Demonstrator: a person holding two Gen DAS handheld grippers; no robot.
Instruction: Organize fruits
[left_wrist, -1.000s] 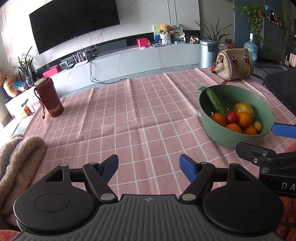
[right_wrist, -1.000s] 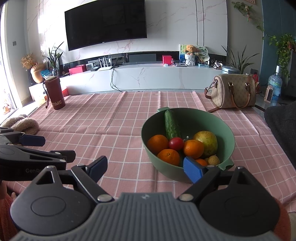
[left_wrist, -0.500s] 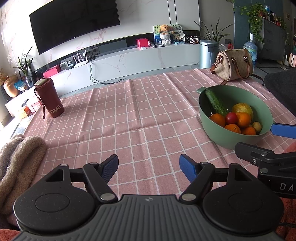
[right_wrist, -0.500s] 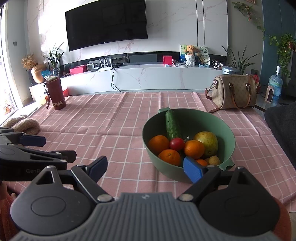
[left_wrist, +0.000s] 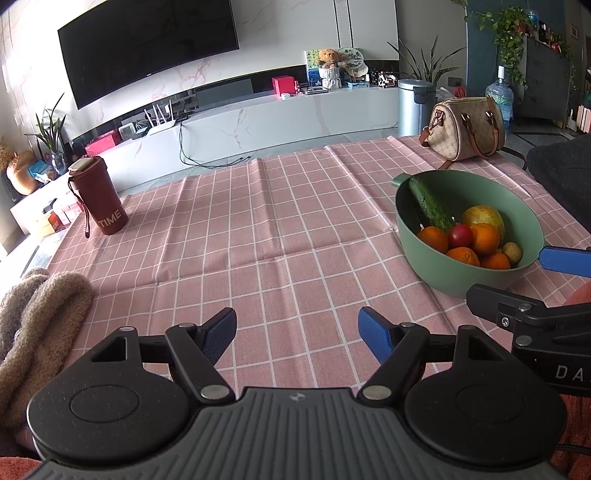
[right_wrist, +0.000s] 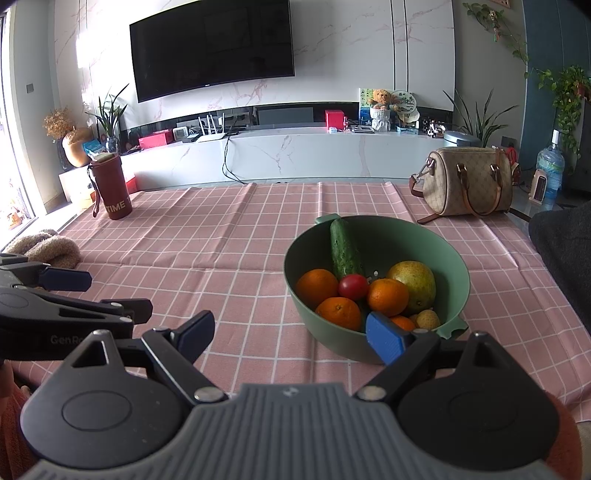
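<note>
A green bowl (right_wrist: 402, 232) stands on the pink checked tablecloth (right_wrist: 221, 251). It holds a cucumber (right_wrist: 345, 247), several oranges (right_wrist: 317, 288), a red tomato (right_wrist: 353, 287), a yellow-green pear (right_wrist: 415, 280) and a small pale fruit (right_wrist: 428, 319). The bowl also shows at the right of the left wrist view (left_wrist: 476, 275). My right gripper (right_wrist: 290, 338) is open and empty, just in front of the bowl's near rim. My left gripper (left_wrist: 297, 332) is open and empty over bare cloth, left of the bowl.
A dark red tumbler (left_wrist: 98, 195) stands at the table's far left. A beige handbag (right_wrist: 467, 181) sits at the far right. A fuzzy tan cloth (left_wrist: 40, 317) lies at the near left edge. A dark garment (right_wrist: 561, 258) covers the right edge.
Both views have shifted very slightly; the bowl sits a touch higher in the right wrist view. Both grippers stay open and empty.
</note>
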